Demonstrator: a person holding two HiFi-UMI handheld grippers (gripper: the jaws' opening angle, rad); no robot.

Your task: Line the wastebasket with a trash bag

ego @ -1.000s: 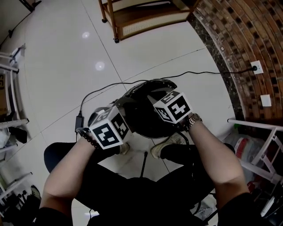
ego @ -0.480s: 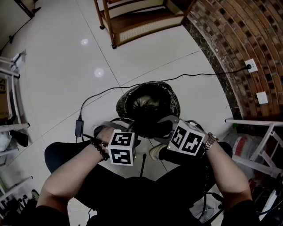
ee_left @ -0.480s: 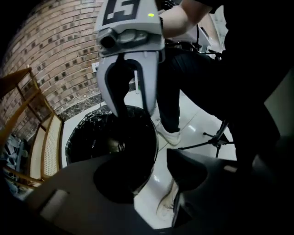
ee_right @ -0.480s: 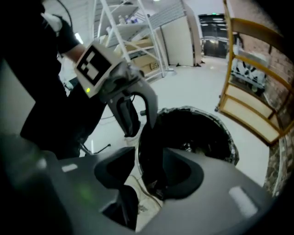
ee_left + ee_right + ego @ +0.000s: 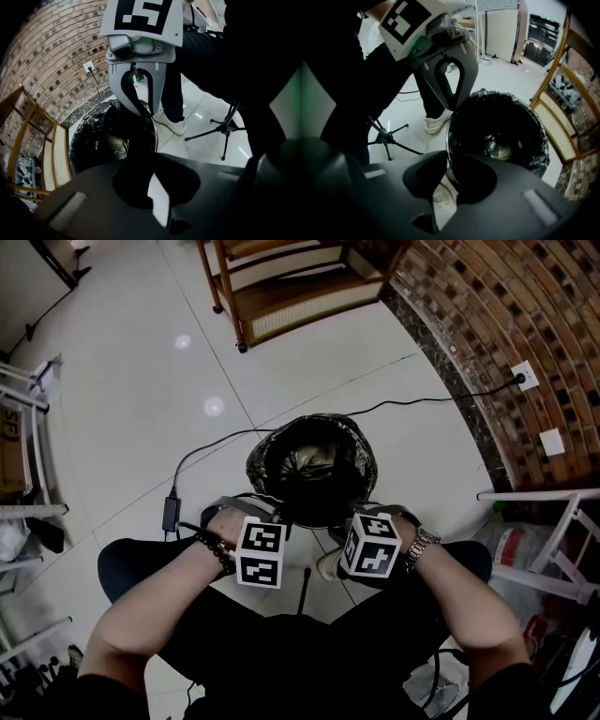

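The round wastebasket (image 5: 367, 448) stands on the white floor in front of the person's knees. A black trash bag (image 5: 314, 470) sits inside it, its edge folded out over the rim. Both grippers point steeply down at the near rim. My left gripper (image 5: 278, 514) is shut, with black bag film (image 5: 140, 136) pinched between its jaws at the rim. My right gripper (image 5: 352, 515) straddles the rim a little to the right. Its jaws are closing, and the bag-covered rim (image 5: 451, 140) runs between them. Each gripper view shows the other gripper: the right gripper (image 5: 146, 112) and the left gripper (image 5: 455, 105).
A wooden shelf unit (image 5: 291, 287) stands beyond the basket and a brick wall (image 5: 487, 315) with an outlet (image 5: 522, 376) curves along the right. A black cable (image 5: 202, 451) and adapter (image 5: 170, 514) lie at the left. A small tripod (image 5: 225, 129) stands by the person's shoe (image 5: 328, 563).
Both grippers came back from over the basket's opening to its near rim and drew closer together. The bag's mouth now lies spread open over the rim. The left jaws have shut.
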